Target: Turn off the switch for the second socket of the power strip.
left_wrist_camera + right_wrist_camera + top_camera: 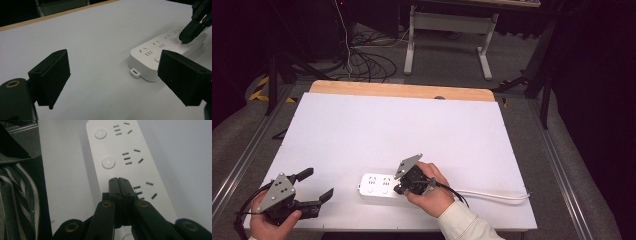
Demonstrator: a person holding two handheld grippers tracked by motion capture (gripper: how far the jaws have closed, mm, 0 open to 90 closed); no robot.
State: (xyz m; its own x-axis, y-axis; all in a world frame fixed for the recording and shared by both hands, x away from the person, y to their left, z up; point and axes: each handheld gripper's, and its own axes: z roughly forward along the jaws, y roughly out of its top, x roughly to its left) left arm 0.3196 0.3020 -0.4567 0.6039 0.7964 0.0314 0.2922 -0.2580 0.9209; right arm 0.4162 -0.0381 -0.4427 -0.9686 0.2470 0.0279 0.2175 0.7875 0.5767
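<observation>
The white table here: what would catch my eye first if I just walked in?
Probably the white power strip lying near the front edge of the white table, its cord trailing off to the right. The right gripper has its jaws pressed together, tips down on the strip's top where a round button would sit in the row. At the front left corner, the left gripper hangs with its jaws wide apart, holding nothing.
</observation>
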